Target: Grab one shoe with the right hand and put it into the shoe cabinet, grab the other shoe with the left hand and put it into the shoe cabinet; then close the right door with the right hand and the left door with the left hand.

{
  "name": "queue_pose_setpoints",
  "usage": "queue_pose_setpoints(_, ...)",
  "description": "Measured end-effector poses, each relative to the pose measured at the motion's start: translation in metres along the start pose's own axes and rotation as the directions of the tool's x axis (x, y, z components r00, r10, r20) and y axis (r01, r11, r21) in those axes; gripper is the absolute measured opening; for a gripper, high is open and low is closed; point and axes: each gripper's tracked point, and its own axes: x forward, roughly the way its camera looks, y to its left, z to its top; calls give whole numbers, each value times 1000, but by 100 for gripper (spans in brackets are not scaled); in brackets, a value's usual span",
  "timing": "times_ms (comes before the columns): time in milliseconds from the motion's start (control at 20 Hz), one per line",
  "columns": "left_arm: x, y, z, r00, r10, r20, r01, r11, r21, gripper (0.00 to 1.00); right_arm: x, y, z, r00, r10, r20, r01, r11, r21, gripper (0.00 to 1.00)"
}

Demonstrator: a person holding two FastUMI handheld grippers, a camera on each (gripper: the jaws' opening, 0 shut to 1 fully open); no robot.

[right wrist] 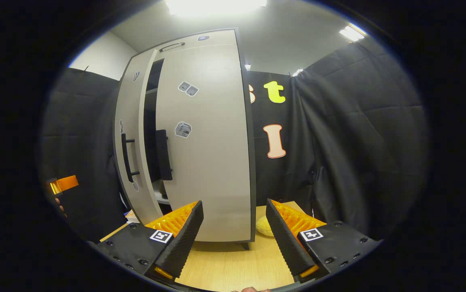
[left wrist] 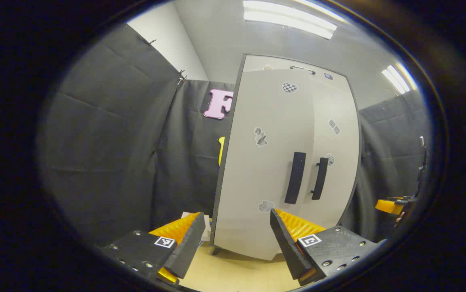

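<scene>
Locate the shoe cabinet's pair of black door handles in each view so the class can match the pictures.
Left gripper view: the black door handles stand side by side, right of centre.
Right gripper view: they sit left of centre, either side of a dark gap.
Shared landmark: the pale wooden surface under the shoe cabinet.

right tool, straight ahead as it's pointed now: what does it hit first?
Most likely the lower front of the shoe cabinet's right door. The right tool is open and empty, aimed near that door's outer edge above the wooden floor; depth is unclear.
</scene>
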Motion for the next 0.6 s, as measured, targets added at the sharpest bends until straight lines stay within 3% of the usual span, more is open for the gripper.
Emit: queue_pose_setpoints(600, 1, 0, -1, 1000, -16, -21, 17, 997, 73, 100, -11, 4, -6, 999, -35, -22, 35, 999, 7, 98)
